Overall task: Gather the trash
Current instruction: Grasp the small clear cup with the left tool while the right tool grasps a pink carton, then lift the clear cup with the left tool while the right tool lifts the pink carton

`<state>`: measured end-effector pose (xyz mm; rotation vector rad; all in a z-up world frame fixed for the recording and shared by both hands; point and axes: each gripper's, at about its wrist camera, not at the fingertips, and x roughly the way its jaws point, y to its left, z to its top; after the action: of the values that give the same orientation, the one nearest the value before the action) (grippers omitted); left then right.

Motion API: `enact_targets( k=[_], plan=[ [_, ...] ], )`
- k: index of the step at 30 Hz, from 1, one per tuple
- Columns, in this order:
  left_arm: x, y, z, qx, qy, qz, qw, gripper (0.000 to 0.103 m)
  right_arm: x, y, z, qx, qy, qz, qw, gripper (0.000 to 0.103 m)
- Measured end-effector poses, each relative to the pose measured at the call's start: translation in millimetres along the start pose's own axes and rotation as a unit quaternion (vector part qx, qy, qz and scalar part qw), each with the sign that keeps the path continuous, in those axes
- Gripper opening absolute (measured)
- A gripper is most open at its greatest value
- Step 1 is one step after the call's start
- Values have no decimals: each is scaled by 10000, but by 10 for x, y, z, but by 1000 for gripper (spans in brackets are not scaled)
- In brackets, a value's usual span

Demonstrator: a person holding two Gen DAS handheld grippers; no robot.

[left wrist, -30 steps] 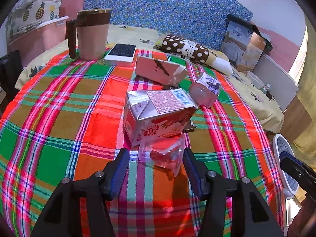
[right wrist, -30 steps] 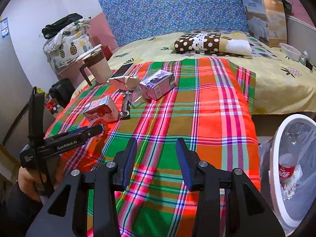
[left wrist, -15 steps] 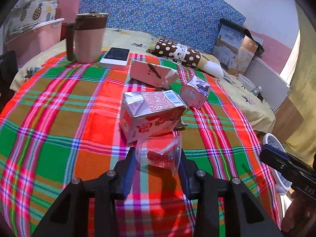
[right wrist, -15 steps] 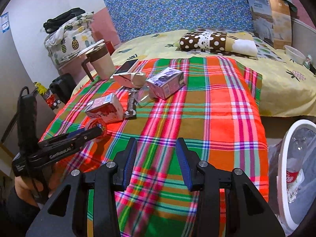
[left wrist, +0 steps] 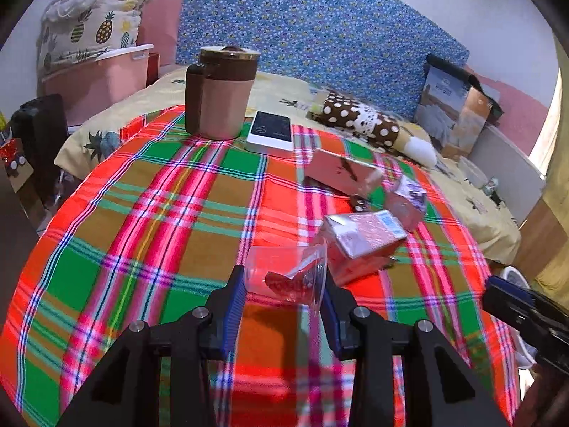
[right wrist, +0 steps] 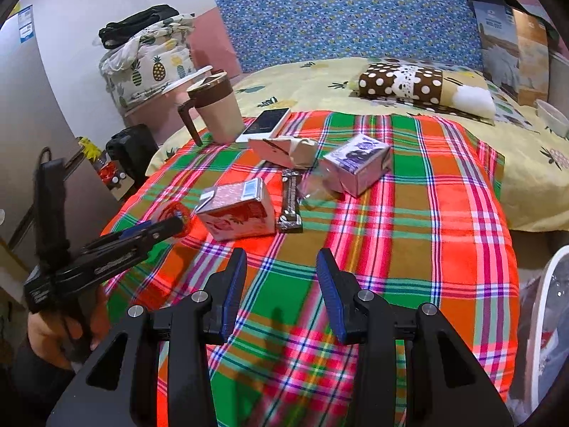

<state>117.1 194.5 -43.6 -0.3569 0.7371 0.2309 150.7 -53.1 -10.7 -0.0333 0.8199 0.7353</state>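
Note:
My left gripper (left wrist: pixel 282 281) is shut on a clear plastic cup (left wrist: pixel 288 272) with red scraps inside, held just above the plaid cloth (left wrist: pixel 160 213). Past it lie a red-and-silver drink carton (left wrist: pixel 362 240), a purple carton (left wrist: pixel 409 199) and a pink box (left wrist: pixel 338 170). In the right wrist view my right gripper (right wrist: pixel 281 277) is open and empty over the cloth's near part; the left gripper (right wrist: pixel 170 224) with the cup (right wrist: pixel 174 213) shows at left beside the red carton (right wrist: pixel 238 213). A dark wrapper (right wrist: pixel 291 203) and crumpled clear plastic (right wrist: pixel 313 186) lie near the purple carton (right wrist: pixel 359 167).
A brown mug (left wrist: pixel 220 92) and a phone (left wrist: pixel 271 131) stand at the cloth's far edge. A white-rimmed bin (right wrist: pixel 547 320) with a liner stands off the bed at the right. A spotted pillow (right wrist: pixel 405 82) and a paper bag (right wrist: pixel 512 39) lie behind.
My left gripper closed on the clear cup and lifted it off the cloth, swinging left away from the red carton. The right gripper stayed open and shifted slightly.

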Motion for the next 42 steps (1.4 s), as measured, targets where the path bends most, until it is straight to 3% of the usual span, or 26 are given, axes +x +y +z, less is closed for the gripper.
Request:
enact_targets(
  k=[4,10,13,19,22,26,31,37,42],
  plan=[
    [102,-72,12,140,118,-216,9996,39,12,-39,8,54,-5,-95,9999,43],
    [63,-434,-146,554,329,-937,9935,39,-6,-166,32,331,-95,-234,9991,43],
    [0,-491,-175,598,312,-1038,9923,39,-21,-199,39,473,-141,-290,9984,46],
    [-164,-205,-99,309,51,-742,9968,39,41,-120,59,585,-186,-139,9980,48],
    [-228,-56,-92,172,-7,-668,9976,39,146,-17,79,636,-166,-34,9978,59],
    [-292,125,-101,40,-41,-623,9980,39,299,166,145,728,-197,39,9971,60],
    [-319,328,-101,-85,-68,-631,9979,39,509,355,198,955,-208,-289,9948,69],
    [-283,518,-110,-215,-50,-699,9973,39,734,447,196,1075,-118,-897,9901,69],
    [-241,545,-127,-260,-17,-791,9965,39,663,276,158,1173,-112,-1307,9844,69]
  ],
)
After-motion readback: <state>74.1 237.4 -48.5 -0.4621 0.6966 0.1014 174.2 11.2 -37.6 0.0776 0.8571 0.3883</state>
